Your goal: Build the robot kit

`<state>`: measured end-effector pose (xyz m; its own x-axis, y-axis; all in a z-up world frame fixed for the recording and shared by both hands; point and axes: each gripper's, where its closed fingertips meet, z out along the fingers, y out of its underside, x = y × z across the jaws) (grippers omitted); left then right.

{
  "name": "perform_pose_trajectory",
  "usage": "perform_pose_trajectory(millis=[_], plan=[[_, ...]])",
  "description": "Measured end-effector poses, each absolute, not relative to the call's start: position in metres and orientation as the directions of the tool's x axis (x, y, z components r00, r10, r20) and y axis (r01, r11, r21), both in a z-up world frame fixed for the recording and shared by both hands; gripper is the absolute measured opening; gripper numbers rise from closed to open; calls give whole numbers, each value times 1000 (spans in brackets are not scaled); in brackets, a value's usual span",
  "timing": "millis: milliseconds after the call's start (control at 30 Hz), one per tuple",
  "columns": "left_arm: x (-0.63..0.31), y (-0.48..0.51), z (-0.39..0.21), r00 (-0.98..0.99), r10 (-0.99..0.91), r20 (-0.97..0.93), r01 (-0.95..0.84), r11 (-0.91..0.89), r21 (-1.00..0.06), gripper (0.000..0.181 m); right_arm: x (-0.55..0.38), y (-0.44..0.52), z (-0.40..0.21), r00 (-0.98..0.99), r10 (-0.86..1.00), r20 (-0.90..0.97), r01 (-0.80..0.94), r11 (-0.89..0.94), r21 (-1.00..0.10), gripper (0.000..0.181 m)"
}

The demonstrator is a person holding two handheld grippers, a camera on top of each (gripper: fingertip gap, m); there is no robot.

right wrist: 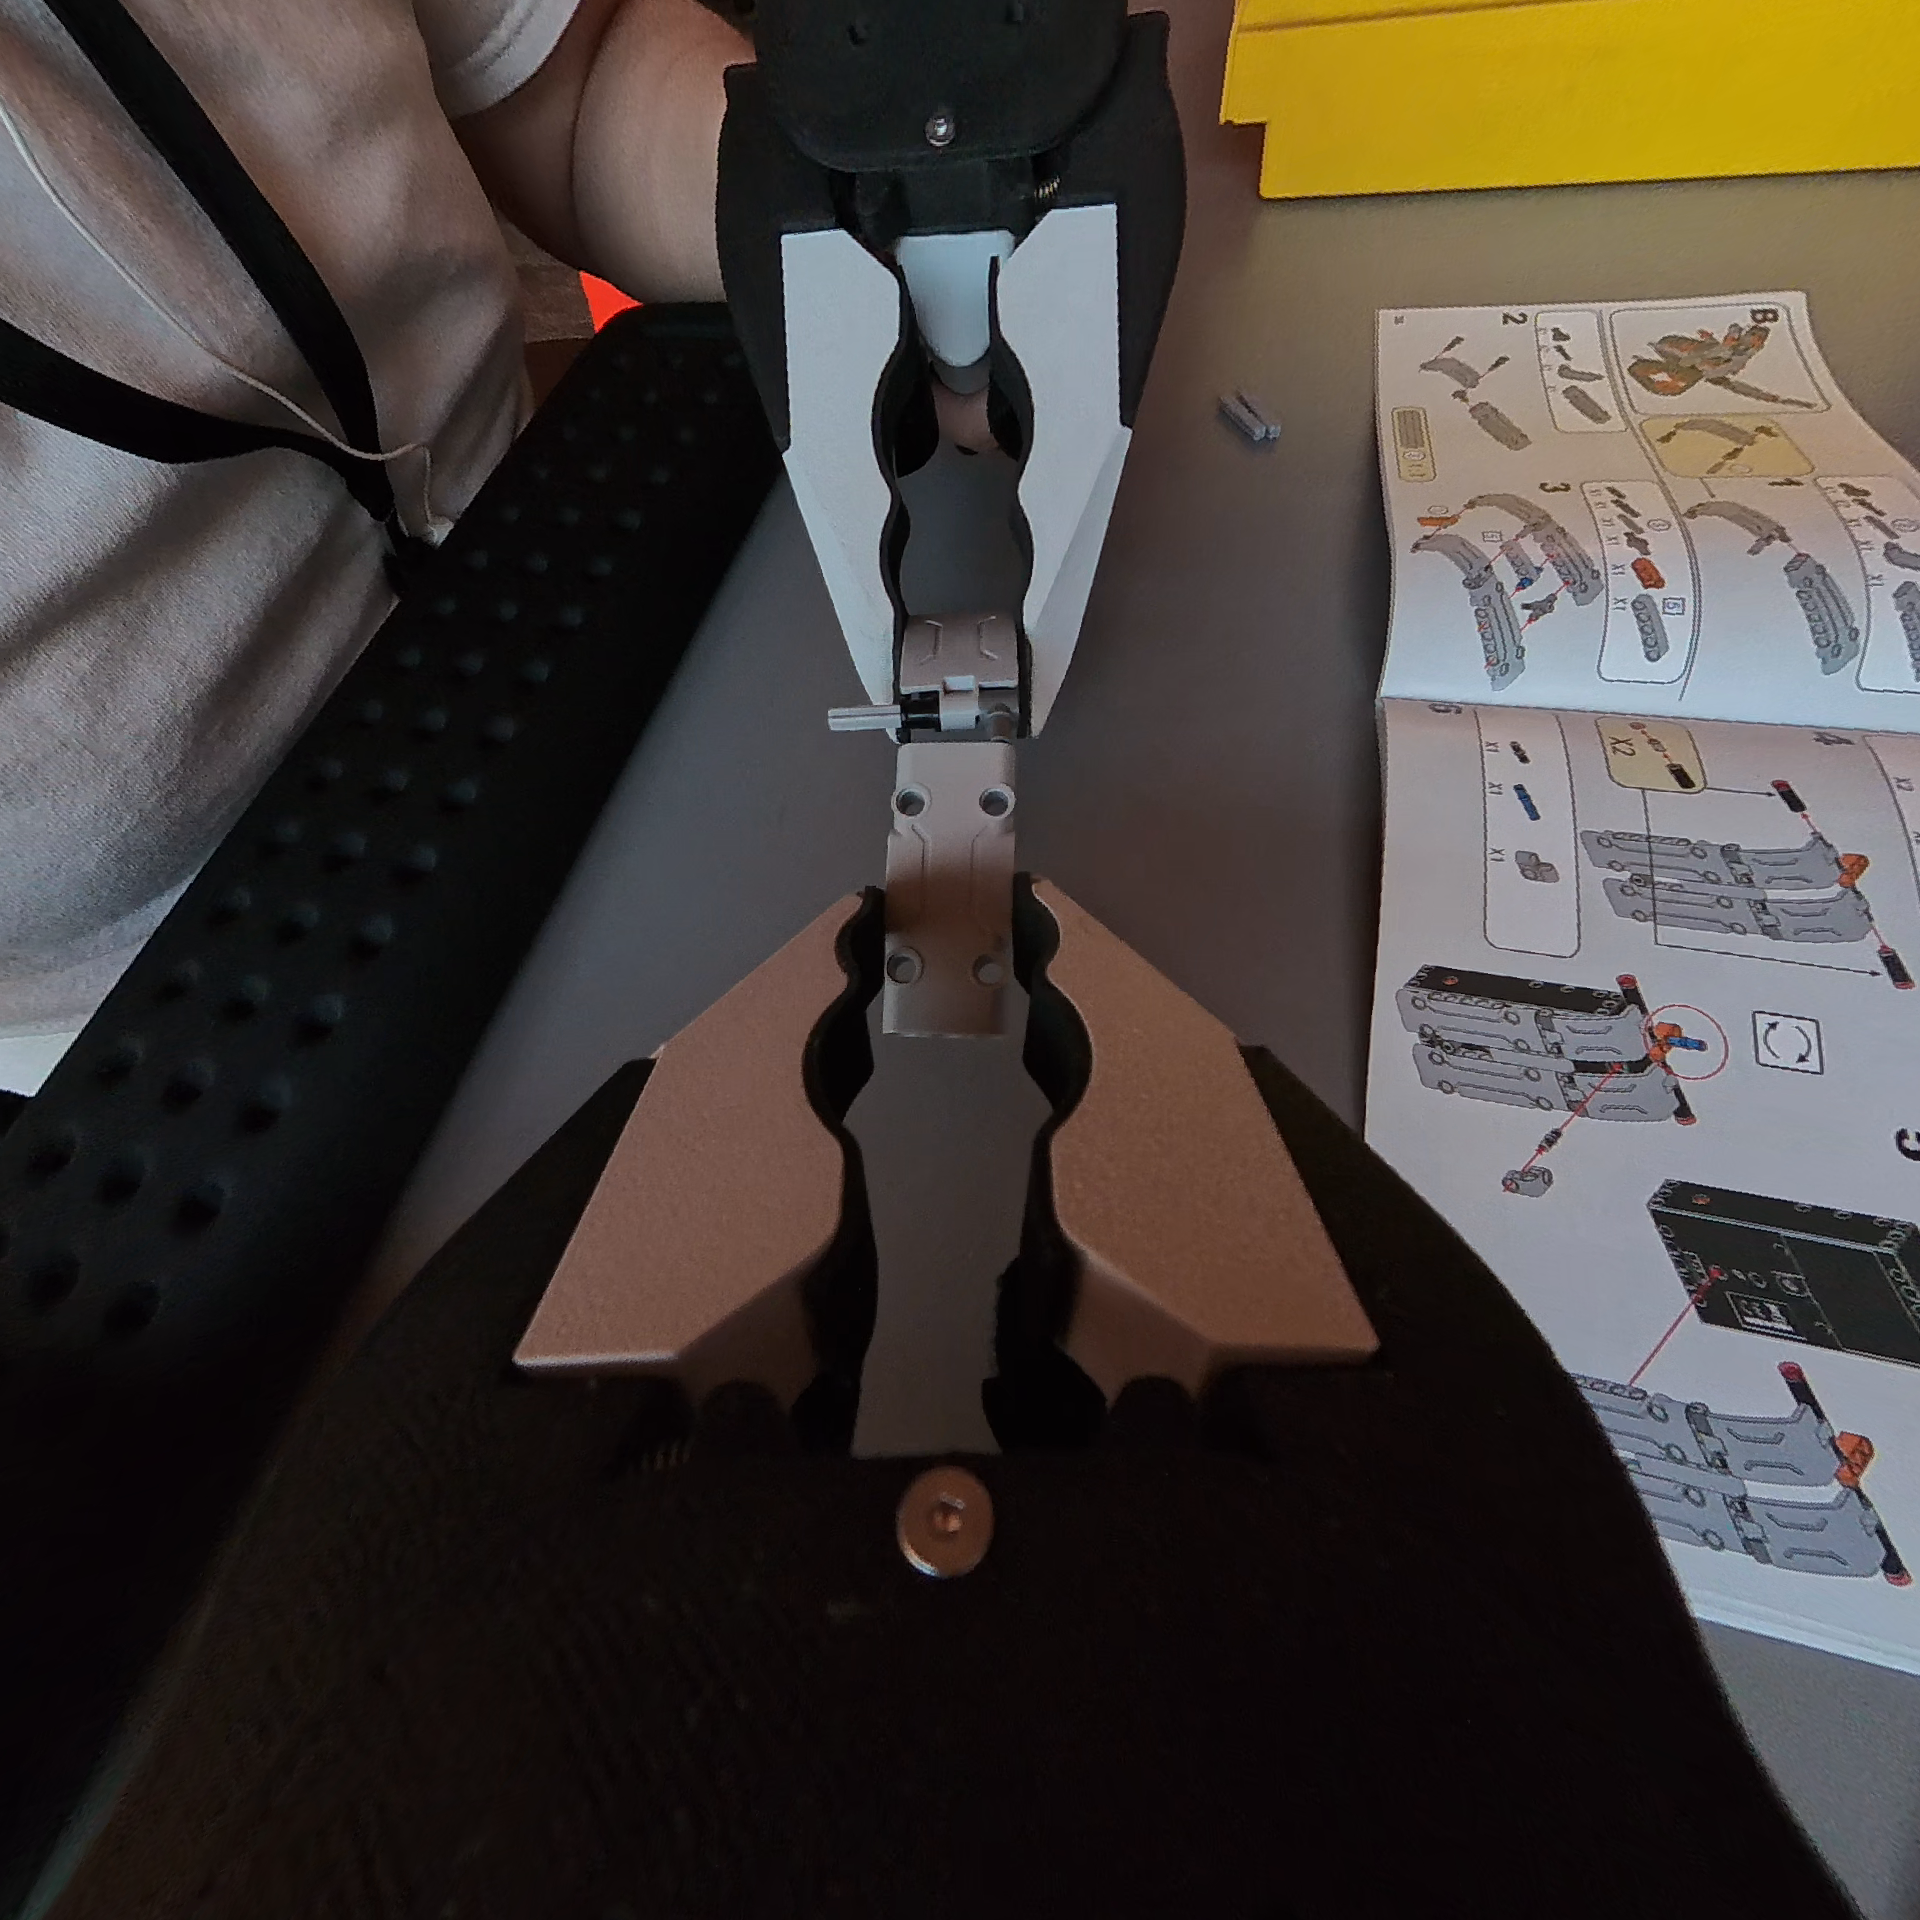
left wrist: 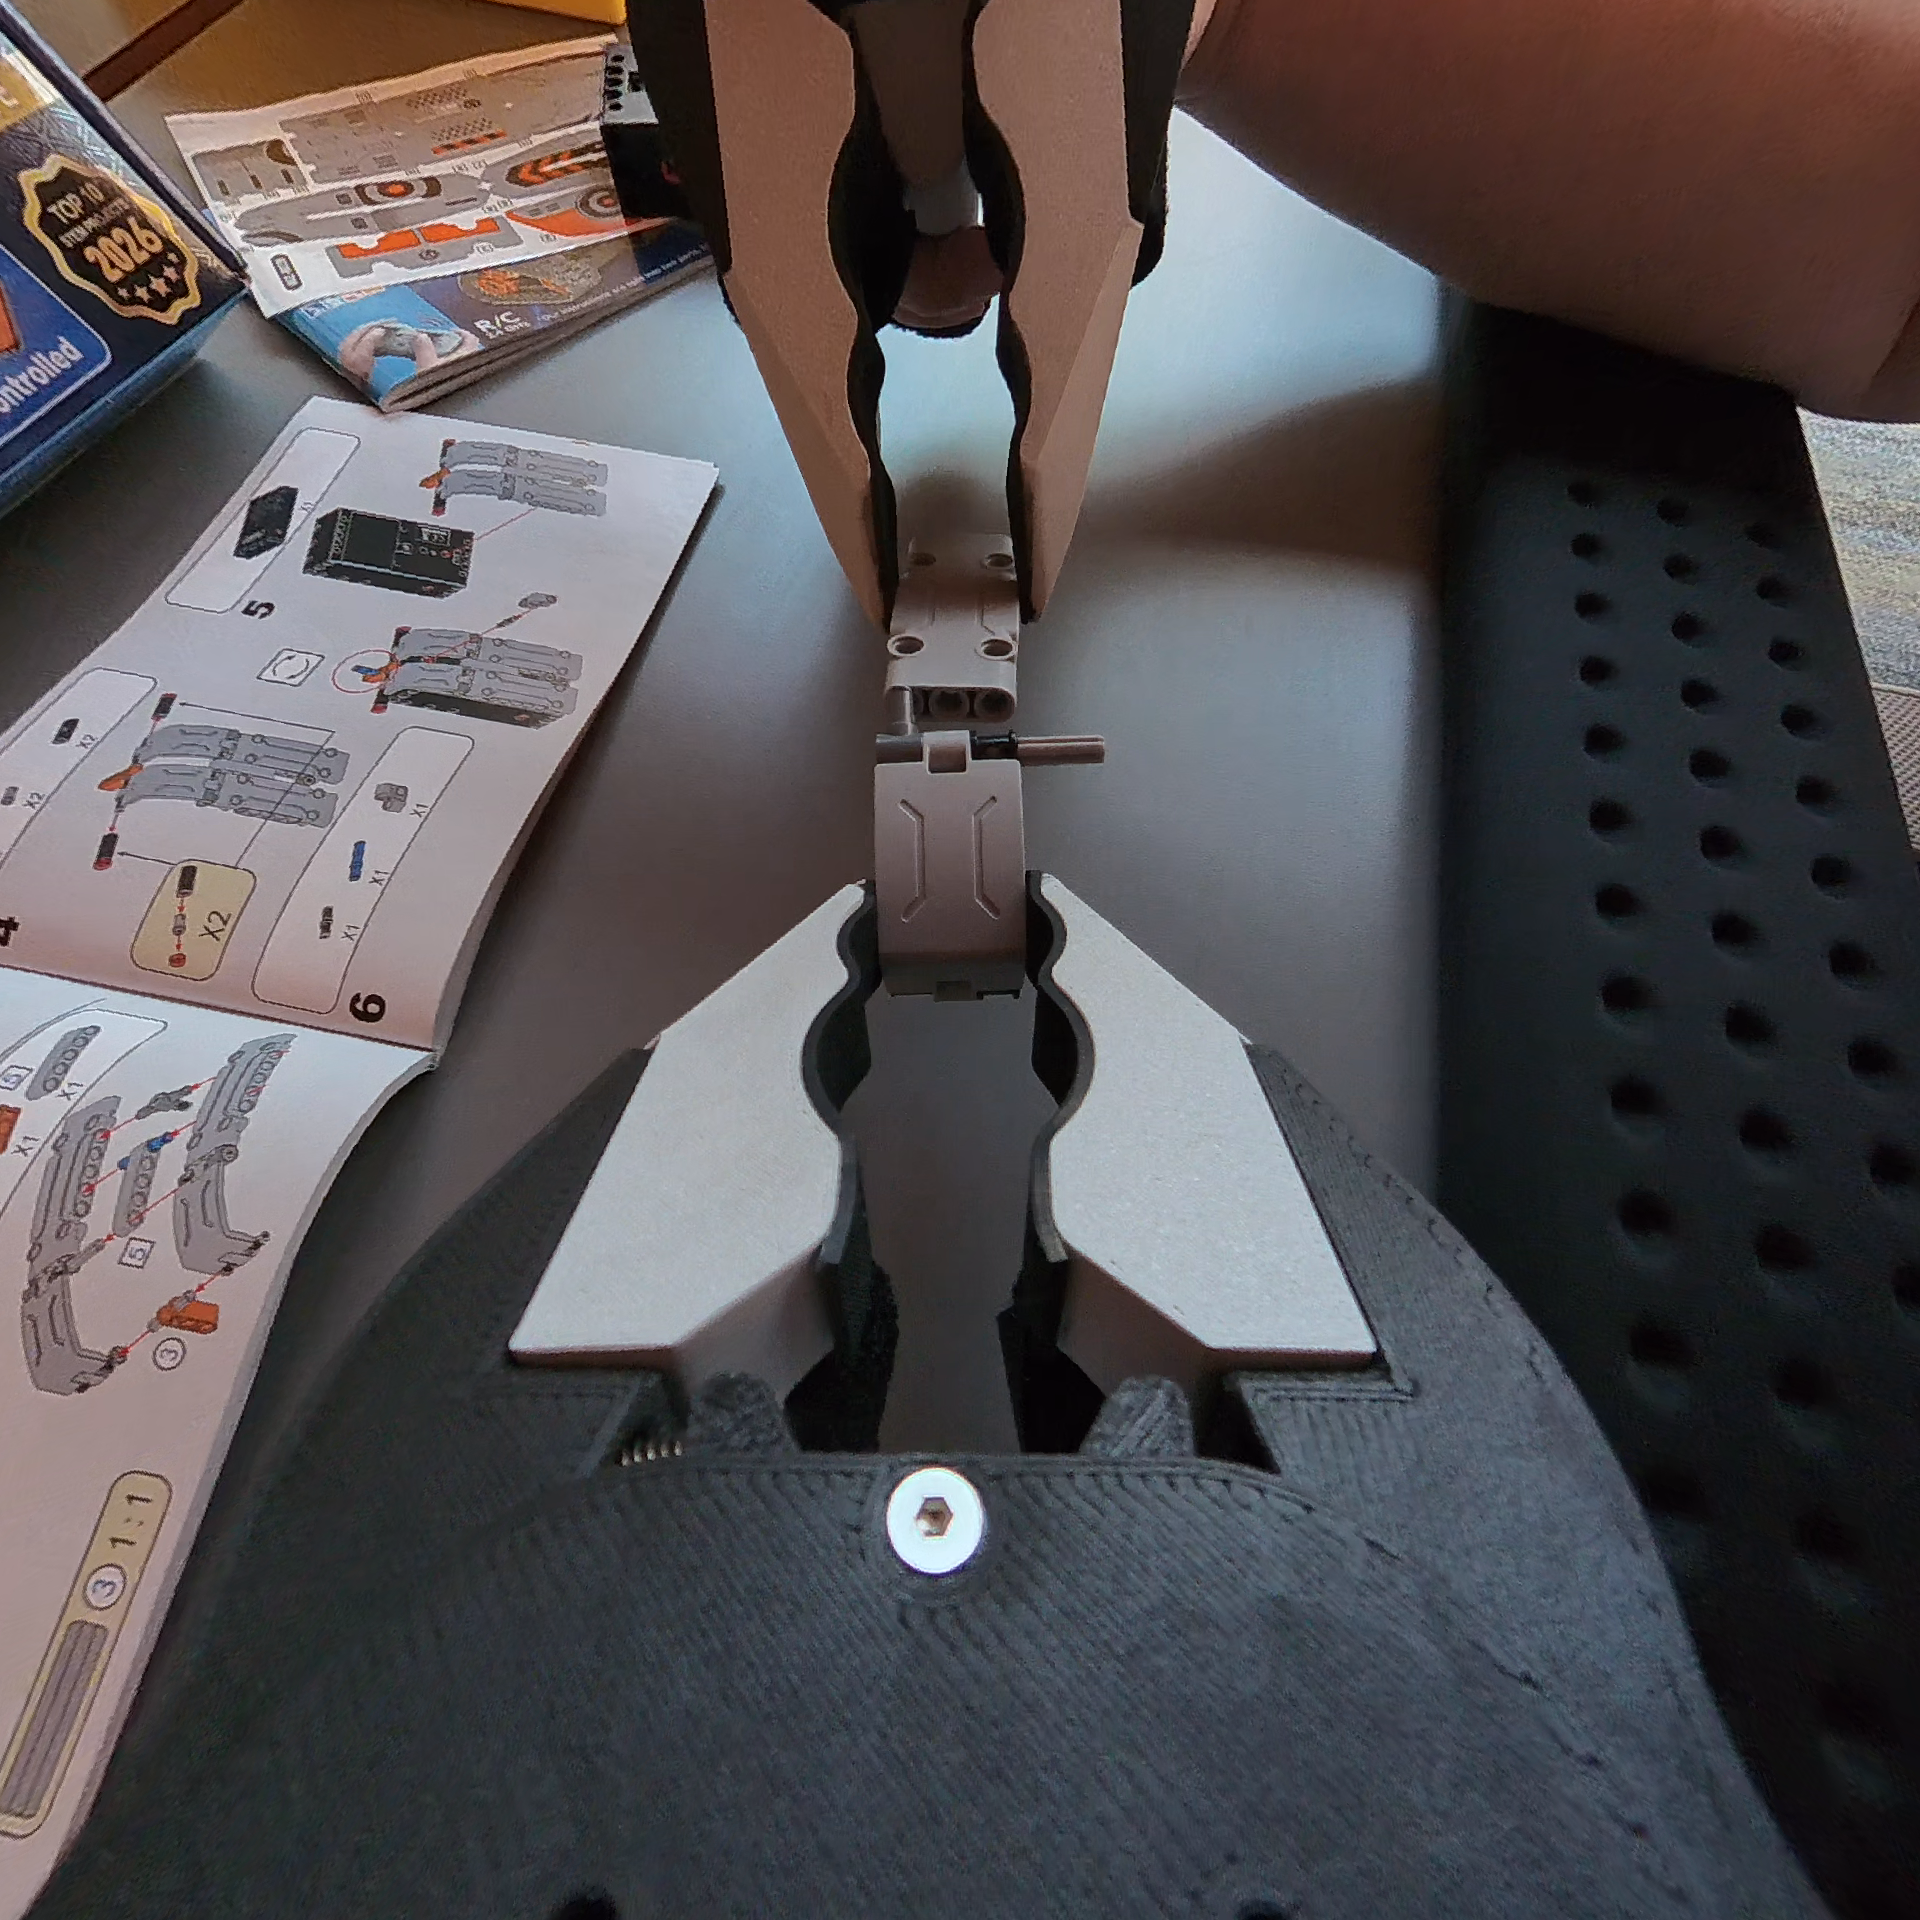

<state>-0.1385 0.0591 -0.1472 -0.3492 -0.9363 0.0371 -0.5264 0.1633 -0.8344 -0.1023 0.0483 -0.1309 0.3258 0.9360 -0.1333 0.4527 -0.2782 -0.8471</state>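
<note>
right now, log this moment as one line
left gripper: shut on curved grey panel | right gripper: shut on holed grey panel | panels end to end, above table | instruction booklet open alongside

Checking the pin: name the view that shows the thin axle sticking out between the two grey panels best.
The left wrist view: the thin axle juts sideways, unobstructed against the dark table. In the right wrist view it is farther off, smaller, partly behind the left gripper's jaws.

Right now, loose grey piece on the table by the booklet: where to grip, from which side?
Take the small grey piece across its short width, coming from above: it lies flat on the table, elongated, with clear space on all sides.
</note>
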Motion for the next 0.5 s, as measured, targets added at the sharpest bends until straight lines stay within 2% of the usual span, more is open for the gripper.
perform_pose_trajectory(millis=[500], plan=[[-139, 61, -149, -350, -935, 49, -536, 157, -830, 26, -104, 50, -134, 330, 933, -142, 450, -288, -845, 23]])
